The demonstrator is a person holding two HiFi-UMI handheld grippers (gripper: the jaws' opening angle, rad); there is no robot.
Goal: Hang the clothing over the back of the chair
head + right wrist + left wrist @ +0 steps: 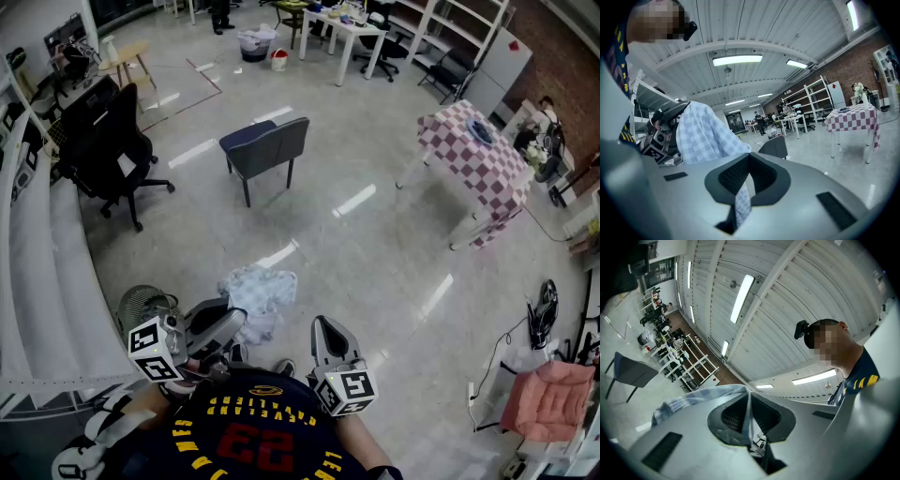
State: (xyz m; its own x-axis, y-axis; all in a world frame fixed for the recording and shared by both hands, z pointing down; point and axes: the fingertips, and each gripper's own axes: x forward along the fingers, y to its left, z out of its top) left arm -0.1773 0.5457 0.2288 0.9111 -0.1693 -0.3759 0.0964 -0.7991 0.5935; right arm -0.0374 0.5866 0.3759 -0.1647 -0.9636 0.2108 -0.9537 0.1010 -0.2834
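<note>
So the blue-checked clothing (259, 298) is up off the floor (375, 253), bunched and hanging between my two claws right in front of me. My left claw (228, 323) is clamped on a thin fold of it. My right claw (323, 336) is pinching another strip, jaws closed on fabric.

The chair (267, 148) is well apart from me, out in the middle of the floor, with its back turned roughly my way.

My worry: both grips are only on skinny edges, so the weight of the bunch could tug it free on the walk over. The loose part also hangs low and might drag or get stepped on. And if I drape it lopsided, it'll probably slide off the back.
</note>
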